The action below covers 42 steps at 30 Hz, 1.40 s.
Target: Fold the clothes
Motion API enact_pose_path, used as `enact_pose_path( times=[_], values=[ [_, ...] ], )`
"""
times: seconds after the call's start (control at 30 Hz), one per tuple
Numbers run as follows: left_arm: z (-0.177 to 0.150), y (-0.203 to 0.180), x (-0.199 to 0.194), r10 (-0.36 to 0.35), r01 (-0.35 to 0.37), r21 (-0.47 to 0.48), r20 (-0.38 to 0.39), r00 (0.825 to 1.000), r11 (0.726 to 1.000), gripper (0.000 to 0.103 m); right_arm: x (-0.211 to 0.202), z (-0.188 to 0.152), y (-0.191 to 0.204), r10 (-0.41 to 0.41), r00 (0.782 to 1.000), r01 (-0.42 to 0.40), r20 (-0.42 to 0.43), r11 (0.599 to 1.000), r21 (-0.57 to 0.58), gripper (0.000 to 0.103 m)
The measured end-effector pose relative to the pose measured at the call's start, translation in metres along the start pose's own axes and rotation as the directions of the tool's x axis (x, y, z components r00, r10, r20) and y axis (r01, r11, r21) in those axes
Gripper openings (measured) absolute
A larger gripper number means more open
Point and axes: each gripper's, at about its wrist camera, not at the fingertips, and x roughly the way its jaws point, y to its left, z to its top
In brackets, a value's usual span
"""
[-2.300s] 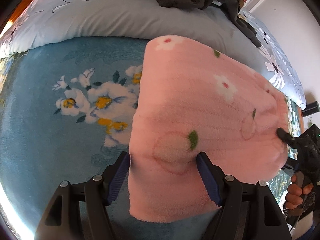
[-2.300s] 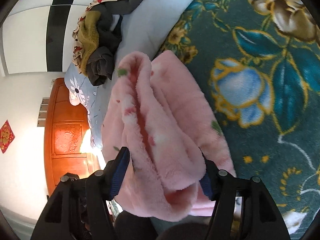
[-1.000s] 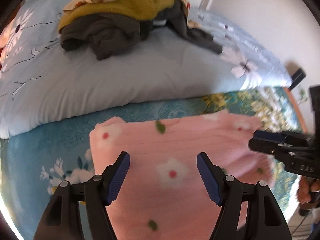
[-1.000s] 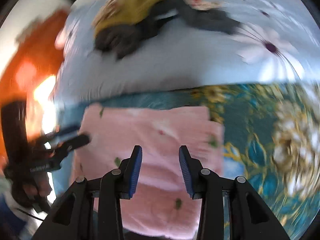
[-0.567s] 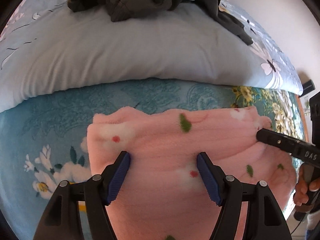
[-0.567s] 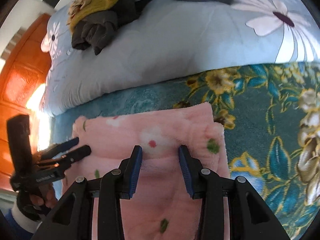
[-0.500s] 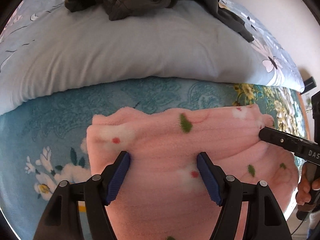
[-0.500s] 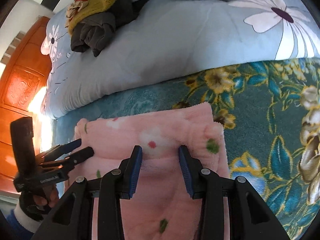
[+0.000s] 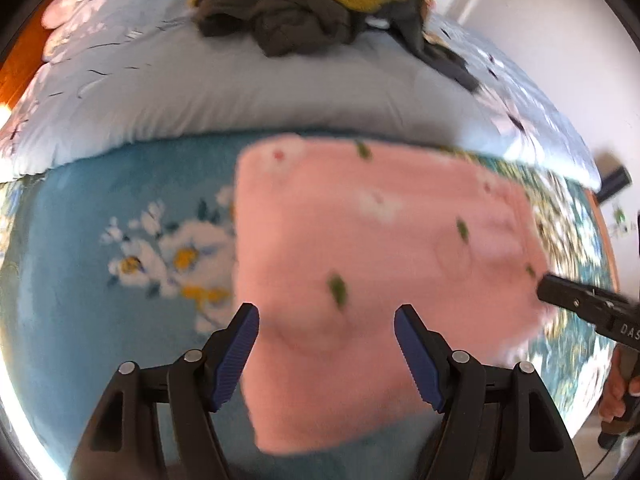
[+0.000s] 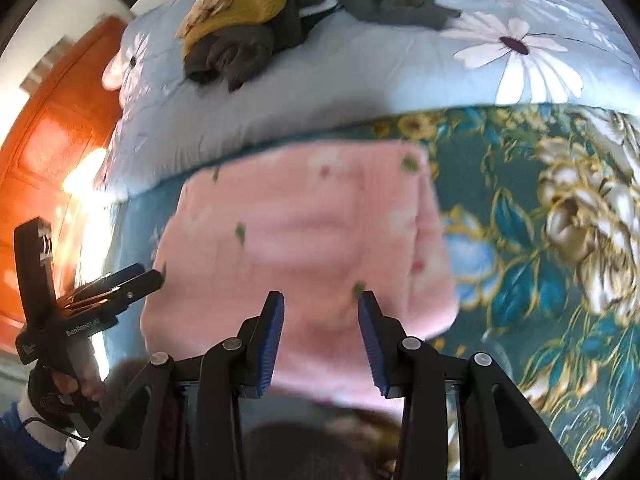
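Observation:
A pink fleece garment [image 9: 380, 240] with small flowers and green leaves lies folded flat on the teal floral blanket [image 9: 100, 320]. My left gripper [image 9: 326, 350] hovers open over its near left part, the blue pads wide apart and not pressing the cloth. The right wrist view shows the same garment [image 10: 300, 232] under my right gripper [image 10: 322, 336], whose jaws stand narrower but open, with nothing pinched. Each gripper shows in the other's view: the right gripper [image 9: 552, 290] at the garment's right edge, the left gripper [image 10: 150, 274] at its left edge.
A heap of unfolded clothes [image 9: 304, 12], mustard and dark grey, sits on the pale blue flowered duvet [image 9: 240, 92] behind the garment. An orange wooden panel [image 10: 48, 140] stands at the far left. A person's hand [image 10: 76, 384] holds the left gripper's handle.
Both grippers have drawn back toward the near side, so the garment's near edge now shows in both views. The garment has stayed flat on the blanket.

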Motion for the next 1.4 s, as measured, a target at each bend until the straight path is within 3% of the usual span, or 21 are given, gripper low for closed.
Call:
enact_pose_path(
  times=[0.13, 0.23, 0.53, 0.8, 0.93, 1.07, 1.17, 1.23, 1.27, 1.3, 1.4],
  values=[
    [-0.015, -0.009, 0.006, 0.022, -0.022, 0.037, -0.012, 1.000, 0.999, 0.074, 0.006, -0.009, 0.007, -0.053, 0.998, 0.052, -0.017, 0.997, -0.049, 0.040],
    [-0.020, -0.003, 0.014, 0.039, -0.038, 0.007, -0.038, 0.999, 0.999, 0.074, 0.010, -0.014, -0.003, -0.061, 0.998, 0.061, -0.020, 0.998, -0.030, 0.040],
    [-0.026, 0.010, 0.035, 0.062, -0.066, -0.038, -0.088, 0.994, 0.997, 0.082, 0.025, -0.026, -0.021, -0.029, 0.999, 0.029, -0.039, 0.999, 0.016, 0.039],
    [-0.026, 0.025, 0.040, -0.016, 0.003, -0.123, -0.109, 0.994, 0.992, 0.086, 0.029, -0.024, -0.028, -0.020, 0.999, 0.021, -0.044, 0.999, 0.032, 0.039],
    [-0.023, 0.035, 0.031, -0.108, 0.091, -0.176, -0.089, 0.990, 0.980, 0.085, 0.019, -0.023, -0.025, -0.014, 0.999, 0.014, -0.032, 1.000, 0.026, 0.039],
    [-0.021, 0.053, 0.024, -0.195, 0.173, -0.254, -0.062, 0.979, 0.952, 0.088, 0.002, -0.020, -0.032, 0.055, 0.998, -0.056, 0.021, 0.996, 0.065, 0.055],
    [-0.020, 0.065, 0.020, -0.228, 0.208, -0.305, -0.031, 0.973, 0.929, 0.103, -0.003, -0.019, -0.043, 0.101, 0.994, -0.105, 0.043, 0.988, 0.109, 0.056],
    [-0.018, 0.066, 0.020, -0.233, 0.213, -0.314, -0.028, 0.972, 0.925, 0.103, -0.002, -0.018, -0.048, 0.115, 0.992, -0.121, 0.049, 0.983, 0.138, 0.065],
    [-0.016, 0.067, 0.021, -0.238, 0.215, -0.315, -0.034, 0.971, 0.924, 0.103, -0.001, -0.017, -0.050, 0.118, 0.991, -0.125, 0.056, 0.981, 0.150, 0.077],
    [-0.012, 0.069, 0.023, -0.247, 0.223, -0.316, -0.040, 0.968, 0.922, 0.103, -0.001, -0.017, -0.052, 0.123, 0.990, -0.131, 0.063, 0.978, 0.164, 0.082],
    [-0.007, 0.065, 0.030, -0.265, 0.238, -0.297, -0.054, 0.963, 0.925, 0.103, 0.001, -0.015, -0.062, 0.145, 0.986, -0.159, 0.083, 0.966, 0.202, 0.082]
  ],
)
